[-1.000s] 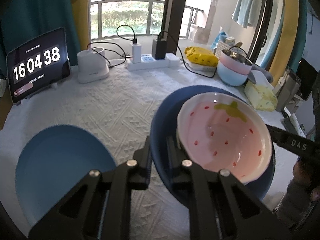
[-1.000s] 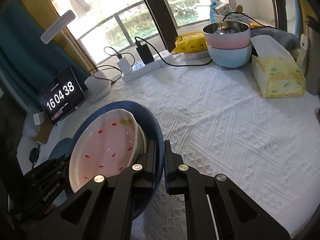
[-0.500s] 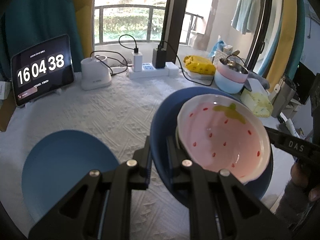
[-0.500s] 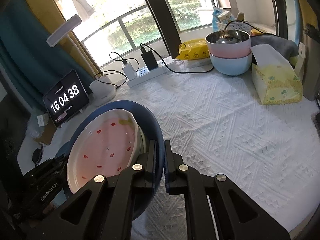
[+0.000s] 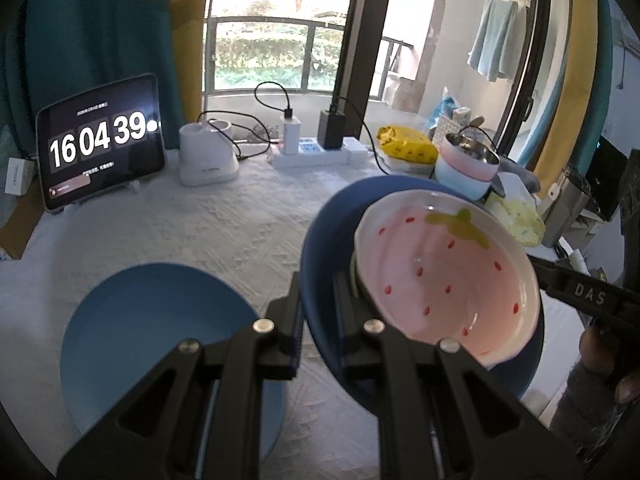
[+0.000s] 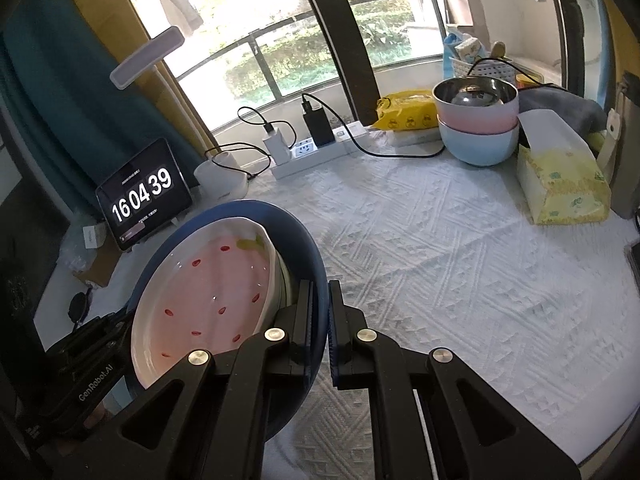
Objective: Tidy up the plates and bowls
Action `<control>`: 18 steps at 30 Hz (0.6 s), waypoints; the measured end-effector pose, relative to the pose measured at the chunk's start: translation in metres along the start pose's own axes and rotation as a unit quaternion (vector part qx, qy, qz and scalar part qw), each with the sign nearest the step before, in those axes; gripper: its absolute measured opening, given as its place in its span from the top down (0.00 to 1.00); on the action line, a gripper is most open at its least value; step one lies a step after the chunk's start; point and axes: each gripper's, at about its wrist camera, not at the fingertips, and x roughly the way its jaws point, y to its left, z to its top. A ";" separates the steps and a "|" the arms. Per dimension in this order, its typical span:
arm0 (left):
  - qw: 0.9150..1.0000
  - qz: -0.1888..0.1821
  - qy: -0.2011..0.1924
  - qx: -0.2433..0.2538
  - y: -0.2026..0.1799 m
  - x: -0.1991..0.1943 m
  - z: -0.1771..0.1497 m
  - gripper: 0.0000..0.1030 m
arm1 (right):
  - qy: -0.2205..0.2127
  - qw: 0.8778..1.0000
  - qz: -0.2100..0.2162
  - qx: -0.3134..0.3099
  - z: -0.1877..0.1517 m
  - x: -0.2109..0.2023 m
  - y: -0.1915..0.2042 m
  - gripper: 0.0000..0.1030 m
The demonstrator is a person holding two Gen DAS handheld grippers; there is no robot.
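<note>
Strawberry bowl sits inside the dark blue bowl, which both claws carry above the table: the left gripper is clamped on its near rim and the right gripper on the opposite rim. Below left, a light blue plate lies flat on the white tablecloth. Far back, a steel-lined pink bowl is stacked in a pale blue bowl.

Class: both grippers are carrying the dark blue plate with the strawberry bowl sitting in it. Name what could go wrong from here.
1. The strawberry bowl lies loose in the tilted dark blue plate and could slide out.
2. Left gripper and right gripper pinch only the rim; uneven motion might twist it free.
3. Lowering could clip the light blue plate.
</note>
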 end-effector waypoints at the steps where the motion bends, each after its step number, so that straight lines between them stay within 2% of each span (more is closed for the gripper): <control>1: 1.000 0.001 -0.001 -0.001 0.002 -0.001 0.000 0.89 | 0.000 1.000 0.000 -0.001 0.000 0.000 0.002 0.92; 18: 1.000 0.008 -0.009 -0.029 0.037 -0.013 -0.004 0.89 | 0.008 1.000 0.006 -0.029 0.001 0.009 0.038 0.92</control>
